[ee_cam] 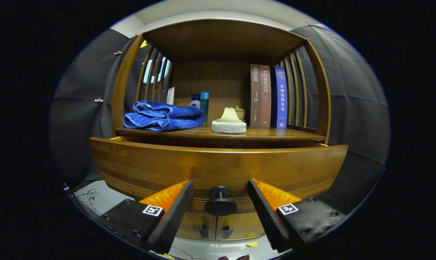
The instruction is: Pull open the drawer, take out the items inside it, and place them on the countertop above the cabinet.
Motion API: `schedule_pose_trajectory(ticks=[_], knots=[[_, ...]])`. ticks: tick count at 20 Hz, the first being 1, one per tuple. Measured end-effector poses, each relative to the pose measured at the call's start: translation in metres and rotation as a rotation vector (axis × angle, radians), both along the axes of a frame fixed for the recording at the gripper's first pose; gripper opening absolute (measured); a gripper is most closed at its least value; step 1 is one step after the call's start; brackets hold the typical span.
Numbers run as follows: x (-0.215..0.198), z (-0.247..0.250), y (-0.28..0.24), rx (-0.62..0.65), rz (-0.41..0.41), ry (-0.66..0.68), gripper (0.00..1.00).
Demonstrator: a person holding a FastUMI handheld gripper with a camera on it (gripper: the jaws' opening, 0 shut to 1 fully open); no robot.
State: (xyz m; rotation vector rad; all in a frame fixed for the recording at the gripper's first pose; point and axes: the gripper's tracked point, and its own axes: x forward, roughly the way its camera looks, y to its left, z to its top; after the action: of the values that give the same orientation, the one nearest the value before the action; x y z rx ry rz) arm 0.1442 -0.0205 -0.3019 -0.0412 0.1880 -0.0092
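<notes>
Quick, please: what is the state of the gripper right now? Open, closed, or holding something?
Gripper: open, holding nothing; the drawer knob sits between its fingers with a gap on each side, on the pulled-out drawer.

Countertop (275,134): towel (164,116); books (268,96); bottles (200,103)

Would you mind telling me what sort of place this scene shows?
Probably a mock household corner: a wooden cabinet with a pulled-out drawer, folded blue towel and books. The open claw straddles the knob.
</notes>
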Motion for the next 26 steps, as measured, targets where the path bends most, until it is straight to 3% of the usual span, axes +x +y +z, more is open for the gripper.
schedule_pose_trajectory(ticks=[15, 22, 26], knots=[[0.058, -0.006, 0.0, -0.001, -0.011, 0.029, 1.0], [0.057, -0.004, -0.001, -0.04, -0.019, 0.043, 0.99], [0.042, 0.026, -0.004, -0.033, -0.017, -0.013, 0.99]])
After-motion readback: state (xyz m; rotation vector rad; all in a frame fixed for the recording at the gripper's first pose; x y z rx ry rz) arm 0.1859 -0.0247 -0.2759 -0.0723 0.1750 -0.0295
